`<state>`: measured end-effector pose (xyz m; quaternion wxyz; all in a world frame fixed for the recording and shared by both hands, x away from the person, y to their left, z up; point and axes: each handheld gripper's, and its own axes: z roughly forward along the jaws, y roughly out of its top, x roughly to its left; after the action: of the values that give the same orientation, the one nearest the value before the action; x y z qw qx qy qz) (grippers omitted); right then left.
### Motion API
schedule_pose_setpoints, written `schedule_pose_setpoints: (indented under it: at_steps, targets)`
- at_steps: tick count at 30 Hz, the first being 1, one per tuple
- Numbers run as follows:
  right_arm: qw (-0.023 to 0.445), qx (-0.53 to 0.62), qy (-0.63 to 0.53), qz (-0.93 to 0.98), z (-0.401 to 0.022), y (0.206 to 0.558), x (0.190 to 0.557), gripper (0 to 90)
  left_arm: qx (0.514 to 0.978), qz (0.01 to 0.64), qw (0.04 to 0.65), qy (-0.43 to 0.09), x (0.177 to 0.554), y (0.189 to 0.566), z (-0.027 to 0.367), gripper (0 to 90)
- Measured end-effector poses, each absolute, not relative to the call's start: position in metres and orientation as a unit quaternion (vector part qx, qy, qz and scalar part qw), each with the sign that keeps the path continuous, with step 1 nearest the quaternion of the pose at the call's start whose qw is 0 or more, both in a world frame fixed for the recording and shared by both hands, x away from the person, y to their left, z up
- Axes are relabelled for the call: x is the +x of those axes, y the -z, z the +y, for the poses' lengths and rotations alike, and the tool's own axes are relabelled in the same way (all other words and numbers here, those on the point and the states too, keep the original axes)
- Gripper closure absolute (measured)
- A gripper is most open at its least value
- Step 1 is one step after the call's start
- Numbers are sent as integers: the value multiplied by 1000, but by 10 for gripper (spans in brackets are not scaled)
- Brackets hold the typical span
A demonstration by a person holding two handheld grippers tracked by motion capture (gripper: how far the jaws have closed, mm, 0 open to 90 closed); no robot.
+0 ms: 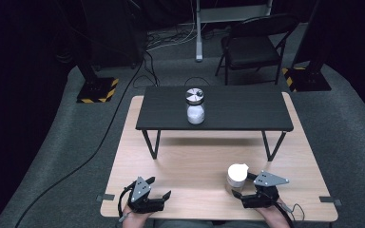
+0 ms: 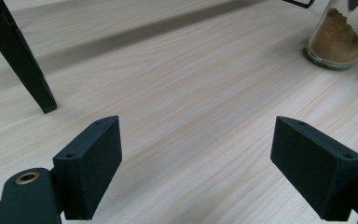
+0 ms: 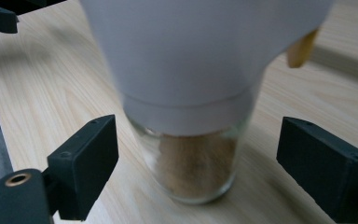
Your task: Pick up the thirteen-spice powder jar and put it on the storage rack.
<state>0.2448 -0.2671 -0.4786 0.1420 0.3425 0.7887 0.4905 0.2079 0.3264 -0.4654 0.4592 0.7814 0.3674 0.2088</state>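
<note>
The surface [image 1: 180, 166], a pale wooden top, carried a black stand [image 1: 214, 108] across its far half, the stand's legs planted toward the middle. On the stand's top, near its centre, stood a jar [image 1: 195, 105] with a metal lid and white contents.

Near the front edge, right of centre, stood a glass jar with a white cap [image 1: 237, 175]. In the right gripper view it [image 3: 200, 116] held brown powder in its lower part, the broad white cap above, and its base rested on the surface. In the left gripper view it [image 2: 338, 39] stood off toward the far right.

The right gripper [image 1: 245, 185] lay at the front edge toward the right corner, a hand behind it. Its jaws stood open on either side of the capped jar, and in the right gripper view [image 3: 193, 172] clear gaps showed between each pad and the glass, so it held nothing.

The left gripper [image 1: 158, 187] lay at the front edge toward the left corner, well apart from the capped jar. Its jaws [image 2: 196, 154] stood open with bare wood between them, holding nothing.
</note>
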Motion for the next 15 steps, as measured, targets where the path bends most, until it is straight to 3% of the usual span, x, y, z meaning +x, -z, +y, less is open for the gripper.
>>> schedule_pose_setpoints:
  at_steps: [3,9,15]
  targets:
    - [139,348,-489,788,-263,480,248,132,782,367,459,-208,208,465,326,157]
    - [125,346,-498,785,-259,483,257,247,781,367,460,-207,208,466,326,157]
    - [156,328,-488,793,-250,478,252,292,781,368,460,-208,208,465,327,157]
